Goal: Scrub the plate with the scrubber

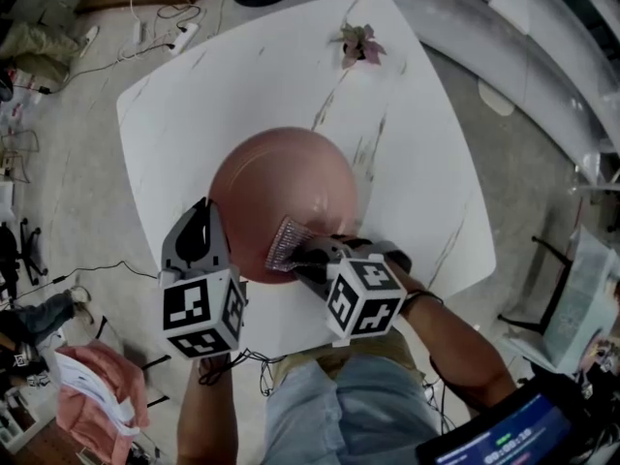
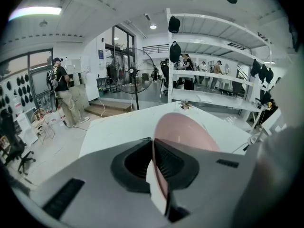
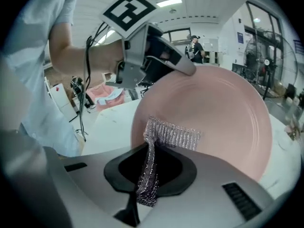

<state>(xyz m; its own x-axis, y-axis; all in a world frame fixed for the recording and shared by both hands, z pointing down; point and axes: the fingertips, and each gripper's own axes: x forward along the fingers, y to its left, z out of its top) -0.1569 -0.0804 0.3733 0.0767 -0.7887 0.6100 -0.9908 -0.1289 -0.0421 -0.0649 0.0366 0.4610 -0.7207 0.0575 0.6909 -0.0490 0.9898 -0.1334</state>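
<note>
Plate (image 1: 286,197): one, pink, sitting over table centre; left gripper (image 1: 205,226) is clamping its 8 o'clock rim.
Scrubber (image 1: 285,244): one, silver mesh; right gripper (image 1: 308,256) is pinching it against the plate's 6 o'clock.
Table (image 1: 426,143): white, showing bare room at 3 o'clock.
Around: one small plant (image 1: 359,44) sitting at 12 o'clock, well apart.

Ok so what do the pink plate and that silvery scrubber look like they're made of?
The plate looks like glazed ceramic, possibly melamine: smooth pink surface, soft sheen, raised rim. The scrubber looks like knitted metallic mesh, silvery and glinting with a ribbed weave, bending limply where the right gripper pinches it; metal wire or metallised fibre, I cannot tell.
</note>
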